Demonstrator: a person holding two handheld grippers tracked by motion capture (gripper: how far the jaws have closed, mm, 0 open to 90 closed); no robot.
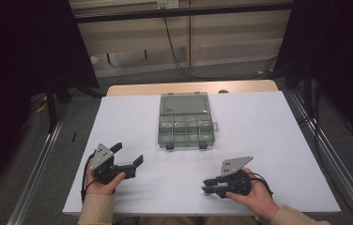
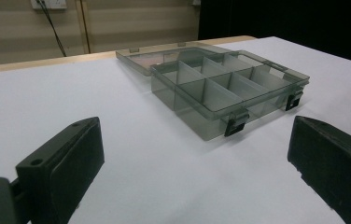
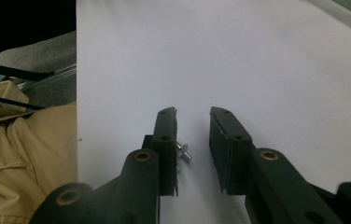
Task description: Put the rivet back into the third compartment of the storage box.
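Where the matte white worktop (image 1: pixel 132 117) spreads flat, one smoky translucent plastic compartment box (image 1: pixel 185 124) lies open mid-sheet. Left tongs (image 1: pixel 128 154): black, blocky, spread wide, empty. Right tongs (image 3: pixel 193 140): narrowed, not pinching; one small shiny metal screw (image 3: pixel 183 152) lies between, touching one pad.

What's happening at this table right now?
A person holds a gripper in each hand over a white table. The right gripper is low over the sheet with a small metal screw between its jaws, against one pad; the other pad is not yet touching it. The left gripper is open, facing an open, empty compartment box.
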